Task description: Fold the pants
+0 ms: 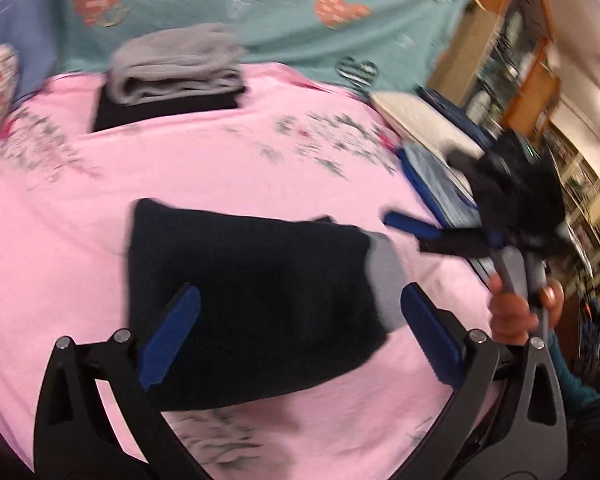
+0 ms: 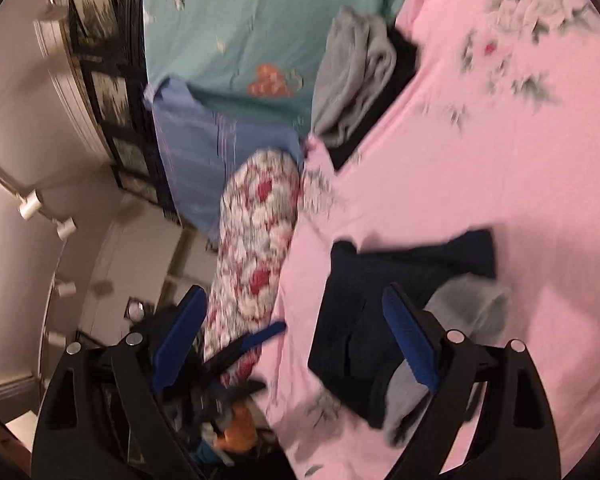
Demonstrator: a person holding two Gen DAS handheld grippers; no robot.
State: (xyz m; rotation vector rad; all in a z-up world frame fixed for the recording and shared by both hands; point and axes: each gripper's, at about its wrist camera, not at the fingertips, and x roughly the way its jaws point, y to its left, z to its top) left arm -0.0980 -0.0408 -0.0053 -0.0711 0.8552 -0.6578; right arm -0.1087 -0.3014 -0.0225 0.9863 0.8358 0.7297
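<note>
Pants [image 1: 252, 304], folded, lie at frame centre on pink sheet [image 1: 60, 240]; left gripper [image 1: 300, 336] and right gripper [image 2: 296, 332] both wide open, empty.

Motion blur smears both views; the shelves [image 1: 540, 80] hold contents too blurred to tell, and the folded pants [image 2: 400, 300] are partly hidden behind a jaw.

Warm indoor light, heavy motion blur
</note>
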